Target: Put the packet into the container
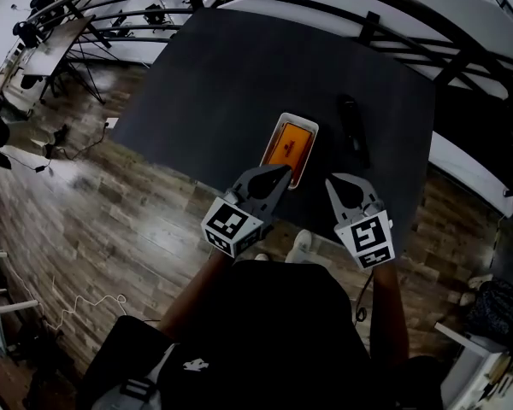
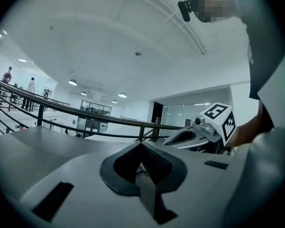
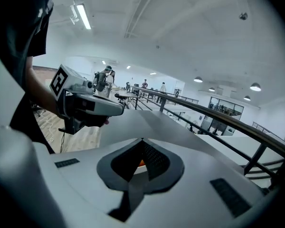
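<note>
Left gripper (image 1: 281, 174) and right gripper (image 1: 333, 183), fingers (image 2: 156, 164) tight together, nothing between them

"Where did the head camera sit?"

"High above the person. It faced steeply down on the dark grey matte tabletop (image 1: 239, 75), the grey plastic left gripper (image 1: 282, 172) and the matching right gripper (image 1: 332, 183)."

"And the gripper cameras?"

"Each rode close behind its own jaws and looked low across that tabletop towards the black metal railing (image 2: 85, 114). Each caught the other gripper at its edge."

Black shirt (image 1: 265, 314), grey left claw (image 1: 283, 172), right claw (image 1: 331, 183) — marker cubes (image 1: 231, 226)
</note>
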{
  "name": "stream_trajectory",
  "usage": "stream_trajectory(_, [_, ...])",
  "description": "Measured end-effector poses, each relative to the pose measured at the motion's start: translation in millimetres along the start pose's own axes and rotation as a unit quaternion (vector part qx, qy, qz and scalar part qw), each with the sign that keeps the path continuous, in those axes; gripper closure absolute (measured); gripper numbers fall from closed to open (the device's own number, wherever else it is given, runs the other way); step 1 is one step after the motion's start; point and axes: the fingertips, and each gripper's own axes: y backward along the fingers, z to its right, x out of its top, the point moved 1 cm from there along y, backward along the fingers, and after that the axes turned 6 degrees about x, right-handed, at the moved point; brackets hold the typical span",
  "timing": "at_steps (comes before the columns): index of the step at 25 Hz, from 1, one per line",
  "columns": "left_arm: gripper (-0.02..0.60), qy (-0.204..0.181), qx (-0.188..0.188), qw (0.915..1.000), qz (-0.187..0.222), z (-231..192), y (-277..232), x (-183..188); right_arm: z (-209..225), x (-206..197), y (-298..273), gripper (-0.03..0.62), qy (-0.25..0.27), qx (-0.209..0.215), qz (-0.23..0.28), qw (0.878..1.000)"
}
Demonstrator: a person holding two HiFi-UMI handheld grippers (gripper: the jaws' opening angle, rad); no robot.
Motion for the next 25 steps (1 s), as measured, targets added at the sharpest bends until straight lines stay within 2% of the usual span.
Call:
stream_trajectory(6, [0.577, -0.01, -0.025, 0.9994, 0.02, 11, 5, 13, 6, 22, 11, 0.591, -0.042, -0.043, 0.09, 0.994])
stream_trajectory(12, [0.577, -0.027, -0.029, 0.9986, 0.034, 16, 3, 24, 5, 32, 17, 0.591, -0.084, -0.051, 0.161, 0.982])
stream_trajectory(25, [0.577, -0.026, -0.025, 0.9986, 0.038, 11, 4, 27, -2, 35, 9, 0.591, -0.093, -0.043, 0.164, 0.981])
